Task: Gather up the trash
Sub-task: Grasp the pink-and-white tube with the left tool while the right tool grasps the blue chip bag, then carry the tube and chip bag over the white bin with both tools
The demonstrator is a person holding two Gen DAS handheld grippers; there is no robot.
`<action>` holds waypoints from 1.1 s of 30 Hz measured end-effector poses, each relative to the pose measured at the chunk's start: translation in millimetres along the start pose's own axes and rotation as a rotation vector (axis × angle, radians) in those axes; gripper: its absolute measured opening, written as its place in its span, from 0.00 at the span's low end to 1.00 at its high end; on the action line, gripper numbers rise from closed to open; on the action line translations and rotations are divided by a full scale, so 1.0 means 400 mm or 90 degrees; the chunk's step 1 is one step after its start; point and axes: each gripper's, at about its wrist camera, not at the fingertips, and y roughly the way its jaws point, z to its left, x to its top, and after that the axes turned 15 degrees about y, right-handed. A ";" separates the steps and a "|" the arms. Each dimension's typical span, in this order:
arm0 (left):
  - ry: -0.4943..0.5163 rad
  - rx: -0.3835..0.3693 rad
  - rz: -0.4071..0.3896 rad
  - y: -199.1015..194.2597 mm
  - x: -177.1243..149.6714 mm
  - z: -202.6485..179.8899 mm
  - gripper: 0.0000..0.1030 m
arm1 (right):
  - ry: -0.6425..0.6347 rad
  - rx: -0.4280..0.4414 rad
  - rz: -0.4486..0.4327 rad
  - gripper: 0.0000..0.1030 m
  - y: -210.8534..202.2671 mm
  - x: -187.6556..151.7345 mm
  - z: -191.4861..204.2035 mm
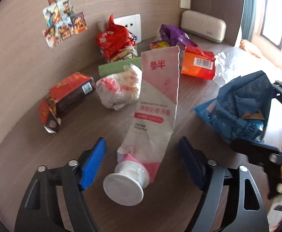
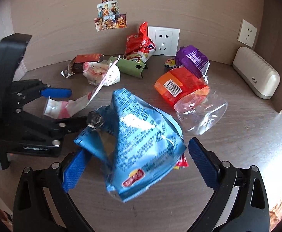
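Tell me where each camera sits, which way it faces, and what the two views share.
Left wrist: rides the left tongs, looking down along them at a pink toothpaste tube between the open jaws; the right tongs show at the frame's right.
Right wrist: rides the right tongs, looking down at a blue snack bag between the open jaws; the left tongs show at left.
Shared: tube, blue bag, orange packet, wall socket.

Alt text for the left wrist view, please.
The left hand-held gripper straddles a squeezed pink toothpaste tube on a brown table, pads not touching it. Behind lie snack wrappers and a crumpled paper ball; a blue bag is at right.
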 end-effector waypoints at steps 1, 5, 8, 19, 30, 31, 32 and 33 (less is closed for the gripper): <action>-0.005 -0.001 -0.004 -0.004 -0.003 0.001 0.56 | 0.003 0.000 0.003 0.96 0.008 0.003 -0.001; 0.018 -0.011 -0.012 -0.004 -0.010 0.003 0.48 | 0.018 0.021 0.031 0.86 0.033 0.001 -0.003; 0.018 -0.017 -0.010 -0.004 -0.011 0.001 0.45 | 0.004 0.040 0.020 0.77 0.015 -0.004 0.013; -0.023 -0.034 -0.042 -0.048 -0.008 0.031 0.17 | 0.013 0.063 -0.007 0.72 -0.027 0.020 0.018; -0.001 0.016 -0.015 -0.067 0.007 0.031 0.04 | 0.021 0.066 -0.021 0.73 -0.060 0.011 0.007; 0.004 0.016 -0.013 -0.071 0.010 0.025 0.04 | 0.023 0.064 -0.024 0.73 -0.064 0.009 0.005; 0.005 0.010 -0.016 -0.078 0.015 0.019 0.04 | 0.025 0.062 -0.028 0.73 -0.068 0.009 0.003; 0.005 0.010 -0.021 -0.088 0.010 0.017 0.04 | 0.030 0.063 -0.031 0.73 -0.076 0.010 0.001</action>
